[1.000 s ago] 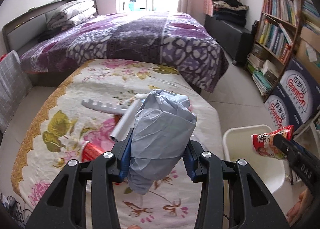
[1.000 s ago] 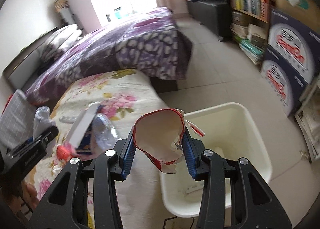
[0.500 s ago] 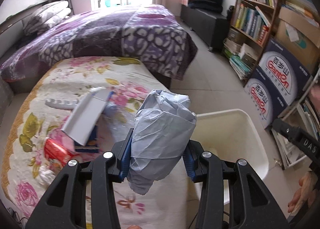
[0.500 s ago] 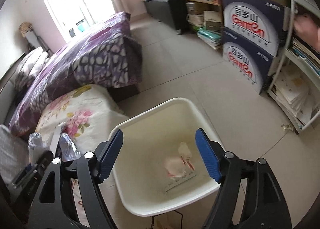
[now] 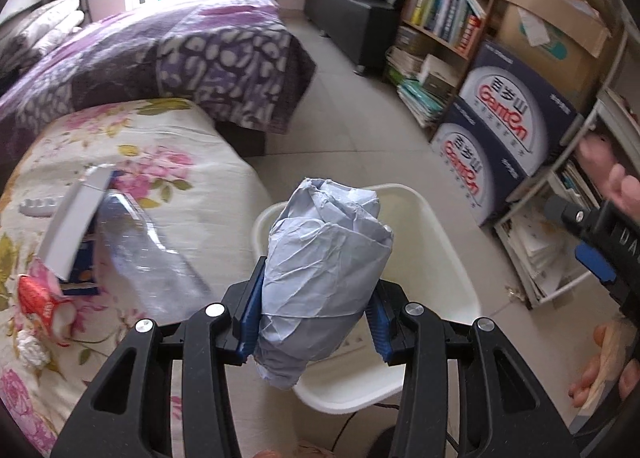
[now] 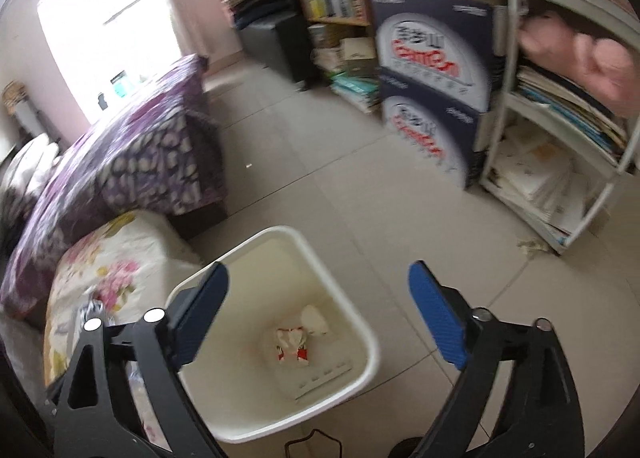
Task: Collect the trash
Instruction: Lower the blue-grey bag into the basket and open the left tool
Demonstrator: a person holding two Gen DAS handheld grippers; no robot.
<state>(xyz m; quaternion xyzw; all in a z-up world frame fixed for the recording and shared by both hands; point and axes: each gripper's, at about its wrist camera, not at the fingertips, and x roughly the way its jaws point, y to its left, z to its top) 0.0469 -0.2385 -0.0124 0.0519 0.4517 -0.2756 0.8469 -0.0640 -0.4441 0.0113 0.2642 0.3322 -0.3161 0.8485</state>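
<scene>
My left gripper (image 5: 312, 318) is shut on a crumpled grey-blue paper bundle (image 5: 324, 258) and holds it above the near rim of the white bin (image 5: 448, 258). My right gripper (image 6: 320, 322) is open and empty above the same bin (image 6: 360, 334). A red-and-white snack wrapper (image 6: 292, 346) and a white scrap (image 6: 316, 320) lie on the bin's bottom. On the floral-covered table (image 5: 160, 162) lie a clear plastic bottle (image 5: 148, 254), a white and blue box (image 5: 76, 230), a red wrapper (image 5: 40, 302) and a white wad (image 5: 32, 350).
A bed with a purple blanket (image 5: 160, 54) stands behind the table. Blue-and-white cartons (image 5: 508, 130) and bookshelves (image 5: 444, 14) line the right wall. A white shelf unit (image 6: 560, 138) with papers stands to the right of the bin. Tiled floor (image 6: 320, 186) lies between.
My right gripper opened and dropped the red wrapper into the bin, then pulled back to the right. My left gripper carried the paper bundle rightward from over the table to the bin.
</scene>
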